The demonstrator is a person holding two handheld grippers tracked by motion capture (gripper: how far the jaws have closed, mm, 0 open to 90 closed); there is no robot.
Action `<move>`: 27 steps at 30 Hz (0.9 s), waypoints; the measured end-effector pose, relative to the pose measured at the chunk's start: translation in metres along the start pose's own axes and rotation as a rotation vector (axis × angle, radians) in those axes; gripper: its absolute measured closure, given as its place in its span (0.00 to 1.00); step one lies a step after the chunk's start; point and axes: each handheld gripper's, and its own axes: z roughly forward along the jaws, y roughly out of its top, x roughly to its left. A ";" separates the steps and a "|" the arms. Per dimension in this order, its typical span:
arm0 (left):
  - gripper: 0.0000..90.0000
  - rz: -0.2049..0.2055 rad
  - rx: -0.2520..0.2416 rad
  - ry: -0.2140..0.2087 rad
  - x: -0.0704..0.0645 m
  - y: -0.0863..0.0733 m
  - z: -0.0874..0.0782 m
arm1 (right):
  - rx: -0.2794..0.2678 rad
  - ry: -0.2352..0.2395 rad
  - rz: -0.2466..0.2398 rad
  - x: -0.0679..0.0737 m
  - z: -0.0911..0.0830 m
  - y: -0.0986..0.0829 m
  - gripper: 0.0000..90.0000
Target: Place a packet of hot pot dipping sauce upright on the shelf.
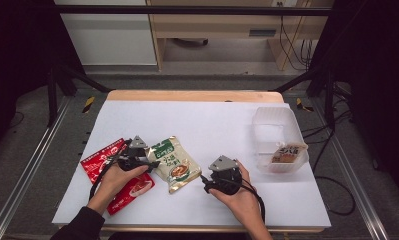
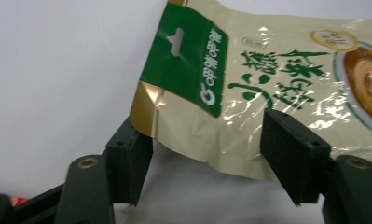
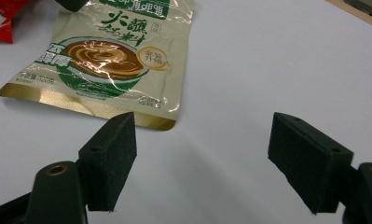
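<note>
Fingers: left gripper (image 2: 207, 158) apart around green-headed sauce pouch (image 2: 267, 88) (Chinese lettering) | right gripper (image 3: 202, 158) apart, empty

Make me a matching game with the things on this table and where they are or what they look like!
Things:
1. green and gold sauce packet
2. red packet
3. clear plastic box
4. right claw

Places or states:
A. at the right side of the table, with a small packet inside
B. jaws wide apart above bare white table
C. partly under the person's left hand
D. near edge between the jaws of the left claw

Pairs: 1-D, 2-C, 3-A, 4-B
</note>
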 end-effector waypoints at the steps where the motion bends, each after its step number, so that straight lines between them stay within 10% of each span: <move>1: 0.42 0.001 -0.005 -0.005 -0.002 0.000 0.000 | 0.001 0.001 0.003 0.000 0.000 0.000 0.26; 19: 0.98 -0.030 -0.010 0.021 -0.004 0.008 0.002 | 0.010 0.004 -0.007 0.000 0.001 -0.001 0.26; 27: 1.00 0.028 -0.034 0.019 -0.014 0.015 -0.009 | 0.003 -0.002 -0.008 0.000 -0.001 -0.001 0.26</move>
